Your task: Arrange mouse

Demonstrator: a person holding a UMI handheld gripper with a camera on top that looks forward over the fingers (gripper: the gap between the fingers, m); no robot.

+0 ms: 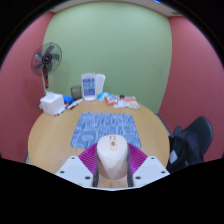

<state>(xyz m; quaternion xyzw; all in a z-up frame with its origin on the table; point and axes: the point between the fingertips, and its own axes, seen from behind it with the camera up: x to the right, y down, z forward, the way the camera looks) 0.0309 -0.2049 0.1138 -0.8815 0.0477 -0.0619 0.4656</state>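
Observation:
A beige computer mouse with a scroll wheel sits between my gripper's two fingers, its sides pressed by the magenta pads. The gripper is shut on it, holding it just above the near edge of the round wooden table. A blue patterned mouse mat lies flat on the table just beyond the mouse.
At the table's far side stand a white box, a blue and white container and small red items. A fan stands at the back left. A black chair is at the right.

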